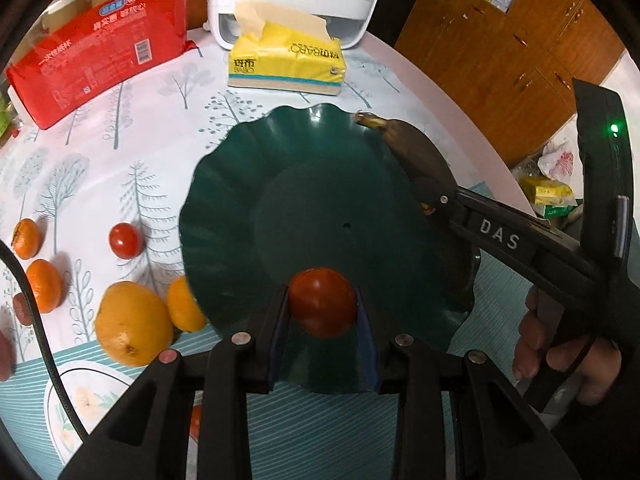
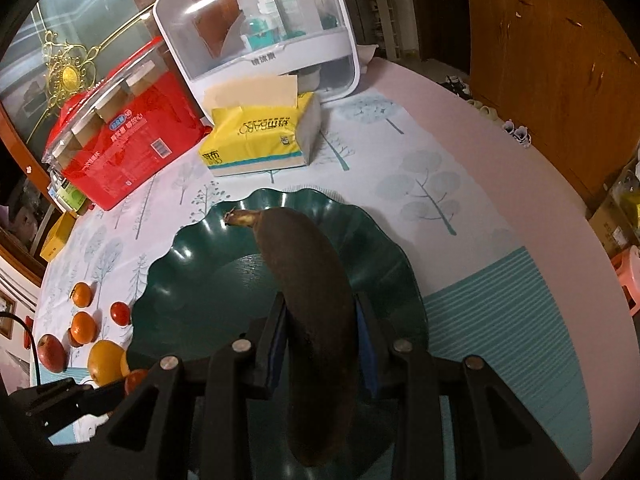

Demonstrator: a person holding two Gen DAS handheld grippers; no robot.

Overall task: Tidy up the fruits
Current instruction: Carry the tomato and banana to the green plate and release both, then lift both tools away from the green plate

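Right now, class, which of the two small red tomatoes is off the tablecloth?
The tomato clamped in the left gripper, held over the green plate. The other tomato lies on the tablecloth beside the oranges.

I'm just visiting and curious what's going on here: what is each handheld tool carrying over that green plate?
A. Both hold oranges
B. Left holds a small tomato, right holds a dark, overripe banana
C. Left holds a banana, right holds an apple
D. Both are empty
B: the left tool is clamped on a small tomato and the right tool on a brown banana, above the green plate.
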